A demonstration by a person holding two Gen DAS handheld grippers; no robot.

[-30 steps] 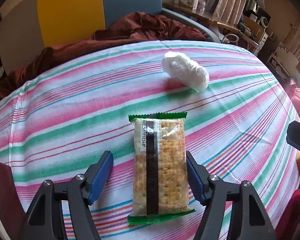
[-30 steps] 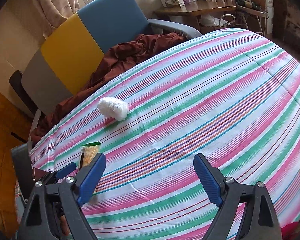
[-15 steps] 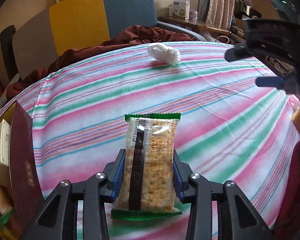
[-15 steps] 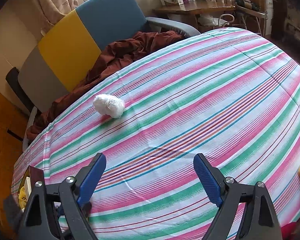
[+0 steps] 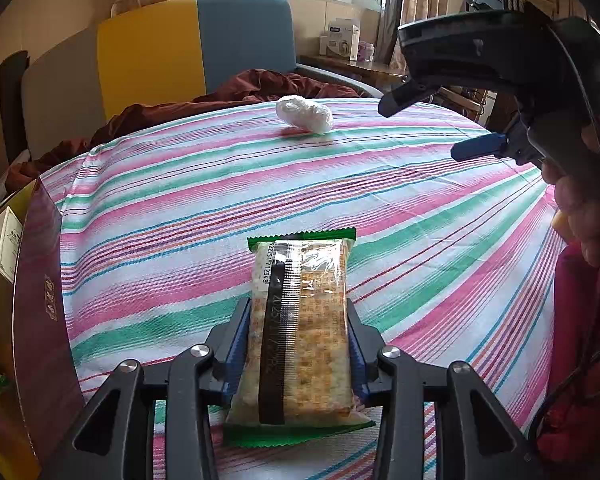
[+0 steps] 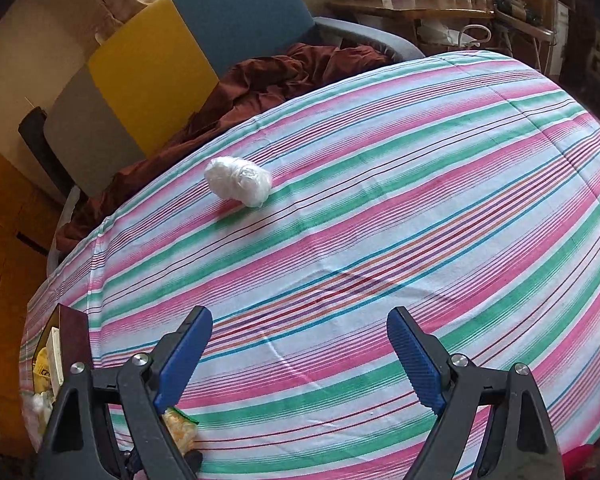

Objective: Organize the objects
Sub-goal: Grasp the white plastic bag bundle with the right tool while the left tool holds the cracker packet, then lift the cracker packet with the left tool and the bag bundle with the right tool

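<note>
The left tool point(image 5: 298, 344), clamped on the cracker packet's point(image 5: 300, 332) long sides above the striped surface point(image 5: 380, 184), likely holds something light, crinkly and brittle, so a gentle mid-body squeeze suits; the right tool point(image 6: 300, 354) hangs apart.

cracker packet point(image 5: 300, 332) white label digits partly legible, roughly "22251712348", black strip print unclear, box point(image 5: 342, 38) text too small

One cracker packet point(image 5: 300, 332), one white plastic bundle point(image 5: 304, 114), one maroon box point(image 5: 40, 320), two tongs point(image 5: 298, 344) point(image 6: 300, 356)
</note>
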